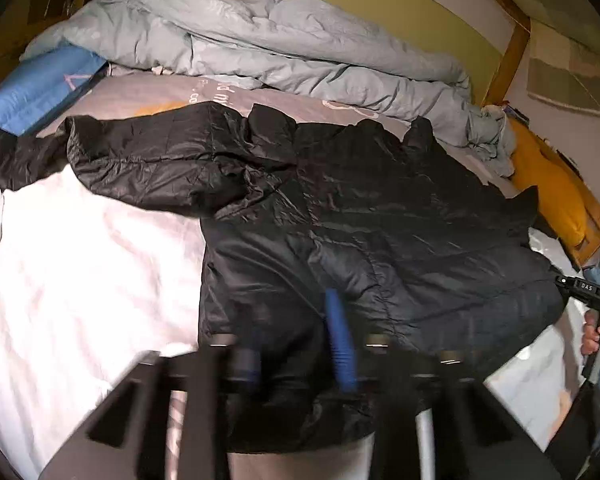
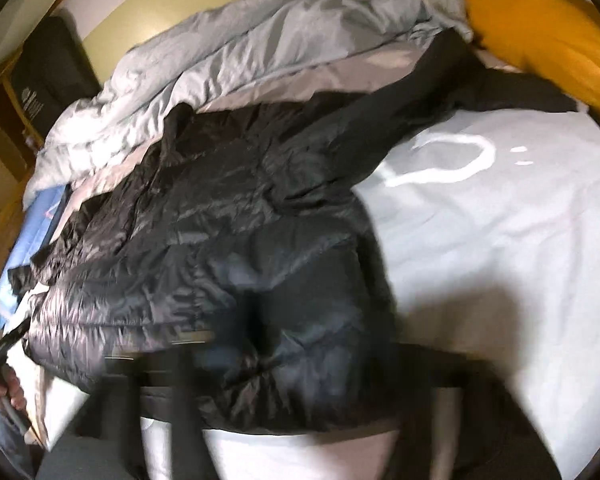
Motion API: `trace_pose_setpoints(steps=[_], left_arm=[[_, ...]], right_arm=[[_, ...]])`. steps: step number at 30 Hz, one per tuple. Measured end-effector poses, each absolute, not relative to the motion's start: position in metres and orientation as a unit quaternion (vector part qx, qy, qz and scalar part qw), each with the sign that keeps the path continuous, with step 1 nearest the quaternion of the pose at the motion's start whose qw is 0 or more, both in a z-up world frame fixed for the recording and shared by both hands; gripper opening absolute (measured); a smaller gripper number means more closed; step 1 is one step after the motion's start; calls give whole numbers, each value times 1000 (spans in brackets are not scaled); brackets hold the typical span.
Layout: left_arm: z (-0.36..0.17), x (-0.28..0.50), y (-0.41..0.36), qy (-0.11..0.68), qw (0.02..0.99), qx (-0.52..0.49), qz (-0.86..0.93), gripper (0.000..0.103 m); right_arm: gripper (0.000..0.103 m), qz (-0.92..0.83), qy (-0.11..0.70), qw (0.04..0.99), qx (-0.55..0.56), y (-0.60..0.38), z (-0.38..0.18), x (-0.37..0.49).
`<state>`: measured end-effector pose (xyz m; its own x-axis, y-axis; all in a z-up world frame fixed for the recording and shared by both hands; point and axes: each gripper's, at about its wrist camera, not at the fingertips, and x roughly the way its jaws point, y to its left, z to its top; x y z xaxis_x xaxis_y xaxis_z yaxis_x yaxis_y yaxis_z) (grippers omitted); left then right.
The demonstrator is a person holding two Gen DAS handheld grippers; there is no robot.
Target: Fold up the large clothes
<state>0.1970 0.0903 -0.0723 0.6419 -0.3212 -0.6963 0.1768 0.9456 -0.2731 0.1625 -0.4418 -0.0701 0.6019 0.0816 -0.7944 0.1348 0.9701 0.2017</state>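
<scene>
One black puffer jacket (image 1: 380, 216) on white sheet (image 1: 80, 264), hem seemingly clamped in both hand-held grippers, left (image 1: 296, 360), right (image 2: 260, 344).

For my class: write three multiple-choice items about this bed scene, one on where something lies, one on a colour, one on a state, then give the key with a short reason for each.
1. Where does the crumpled duvet lie?
A. beyond the jacket, toward the wall
B. on the floor
C. on top of the jacket

2. What colour is the puffer jacket?
A. red
B. black
C. white

3. How is the jacket lying?
A. neatly folded into a small square
B. hanging on a hook
C. spread out on the bed sheet, one sleeve stretched to the side

Key: 1 A, the duvet is bunched behind the jacket. 2 B, its shiny quilted fabric is black. 3 C, body and sleeve lie flat on the sheet.
</scene>
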Motion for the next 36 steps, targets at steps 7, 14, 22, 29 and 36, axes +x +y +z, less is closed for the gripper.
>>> trace_pose_setpoints(steps=[7,14,22,29,36], left_arm=[[-75,210,98,394,905,-106,-125,12],[-78,198,74,383,920,-5,-87,25],[-70,192,100,372,921,-92,-71,94],[-111,215,124,431,866,-224,-116,94],[-110,210,114,419,869,-225,-138,19]], right_arm=[[7,-27,389,918,71,-428,-51,151],[28,-64,436,897,21,-425,-75,164],[83,-61,408,908,69,-444,-57,150],[87,-19,469,875,121,-449,-85,164],[31,27,465,876,122,-437,-93,169]])
